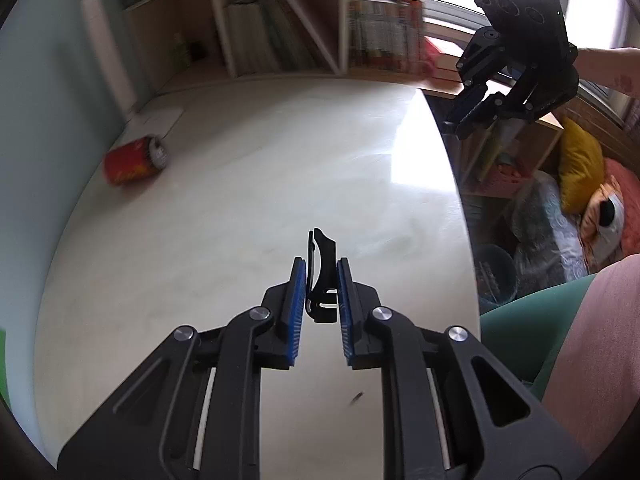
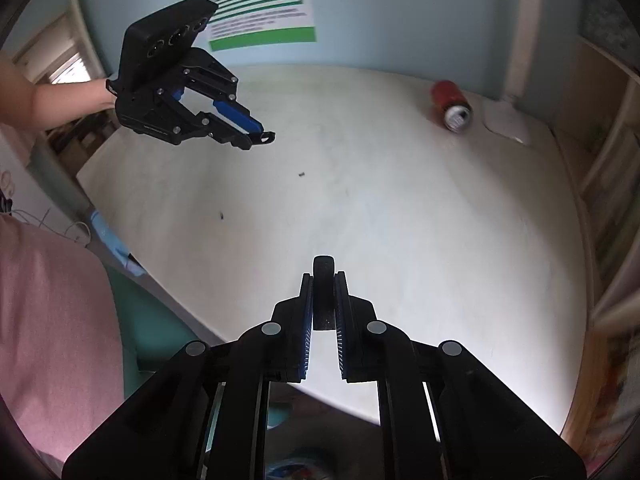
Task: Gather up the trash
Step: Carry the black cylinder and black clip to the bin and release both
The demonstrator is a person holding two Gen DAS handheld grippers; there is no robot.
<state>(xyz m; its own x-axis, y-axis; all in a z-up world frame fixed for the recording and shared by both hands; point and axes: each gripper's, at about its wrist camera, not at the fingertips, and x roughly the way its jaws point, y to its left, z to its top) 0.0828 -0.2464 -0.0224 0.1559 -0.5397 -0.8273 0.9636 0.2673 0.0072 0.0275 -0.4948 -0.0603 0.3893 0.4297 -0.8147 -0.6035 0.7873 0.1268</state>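
Black plastic clip (image 1: 320,280) sits clenched in the left tongs (image 1: 322,276); the right tongs (image 2: 324,286) clamp a small black piece (image 2: 323,292).

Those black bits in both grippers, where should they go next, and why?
Probably over the table's edge to a bin. The left gripper pinches a black clip, the right gripper a black piece, so neither can pick up the red can until emptied.

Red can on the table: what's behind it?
Behind the red can, lying on its side on the white table, sit a flat white object and the pale blue wall. Whatever lies under the can is hidden.
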